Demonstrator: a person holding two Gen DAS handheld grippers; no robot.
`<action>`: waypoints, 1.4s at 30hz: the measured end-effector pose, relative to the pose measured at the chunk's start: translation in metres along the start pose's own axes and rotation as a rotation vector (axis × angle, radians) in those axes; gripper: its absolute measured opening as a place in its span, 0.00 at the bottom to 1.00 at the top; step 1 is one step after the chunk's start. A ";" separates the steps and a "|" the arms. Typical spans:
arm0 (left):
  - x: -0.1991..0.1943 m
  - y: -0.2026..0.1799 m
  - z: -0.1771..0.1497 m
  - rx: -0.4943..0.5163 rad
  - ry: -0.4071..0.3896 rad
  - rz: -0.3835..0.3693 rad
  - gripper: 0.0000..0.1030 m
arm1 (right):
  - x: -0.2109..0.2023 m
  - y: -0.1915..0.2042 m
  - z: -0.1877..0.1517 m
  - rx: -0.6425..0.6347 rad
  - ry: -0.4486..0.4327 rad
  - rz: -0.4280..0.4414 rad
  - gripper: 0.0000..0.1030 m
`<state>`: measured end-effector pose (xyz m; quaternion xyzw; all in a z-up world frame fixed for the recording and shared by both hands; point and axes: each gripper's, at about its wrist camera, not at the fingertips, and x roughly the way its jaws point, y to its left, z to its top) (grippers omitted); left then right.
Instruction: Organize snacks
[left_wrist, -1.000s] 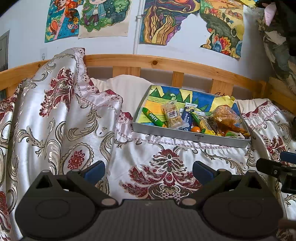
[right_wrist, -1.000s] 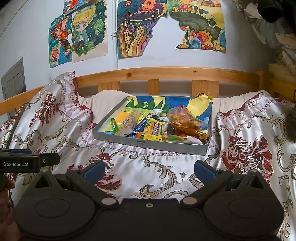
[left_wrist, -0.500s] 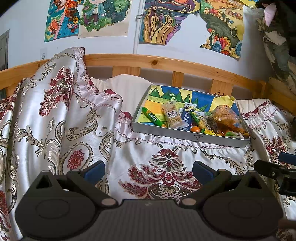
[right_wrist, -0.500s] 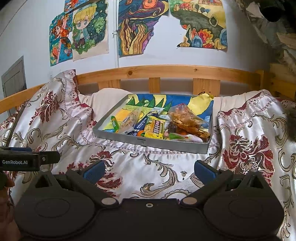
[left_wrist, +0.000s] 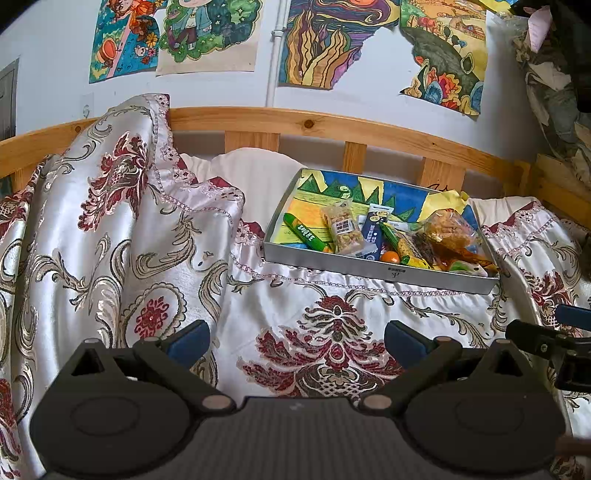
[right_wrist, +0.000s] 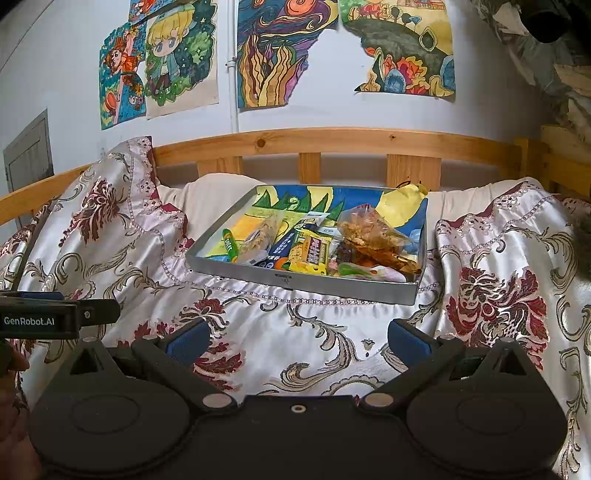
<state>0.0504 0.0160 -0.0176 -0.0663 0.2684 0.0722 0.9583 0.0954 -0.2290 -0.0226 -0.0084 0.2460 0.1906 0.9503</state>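
Both claws hang released and empty over the patterned satin bedspread (left_wrist: 325, 295): the left gripper (left_wrist: 295, 338) and the right gripper (right_wrist: 297, 338) each hold their blue pads wide apart with nothing between them, well short of the snacks. Against the frames a second back, the left view has hardly changed, while in the right view the tray sits a little lower and larger.

A grey metal tray (left_wrist: 369, 267) carries the snacks, lying on the bedspread near the wooden headboard rail (left_wrist: 332, 127); its floor is lined with a bright drawing. Toward the tray's left edge lies a green stick packet (left_wrist: 304, 233), slanted. Just beside it is a clear-wrapped grain bar (left_wrist: 342, 229), then a dark blue sachet (left_wrist: 373, 236). At the tray's near edge sits a small orange round piece (left_wrist: 390, 257), with a yellow packet (right_wrist: 314, 252) just beside it. Toward the right edge a clear bag of brown fried snacks (left_wrist: 448, 230) lies on top of other wrappers too jumbled to tell apart.

A white pillow (left_wrist: 258, 181) lies beside the tray's left edge. Coloured drawings (right_wrist: 280, 51) hang on the wall above the rail. The left gripper's side, marked GenRobot.AI, shows at the left edge of the right view.
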 end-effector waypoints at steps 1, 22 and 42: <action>0.000 0.000 0.000 0.000 0.000 0.000 1.00 | 0.000 0.000 0.000 0.000 0.000 0.000 0.99; -0.002 -0.002 0.000 0.022 0.007 0.008 1.00 | 0.000 0.001 0.000 0.000 0.002 -0.001 0.99; -0.003 -0.006 -0.003 0.059 0.009 -0.029 1.00 | 0.000 0.001 0.001 -0.001 0.004 -0.001 0.99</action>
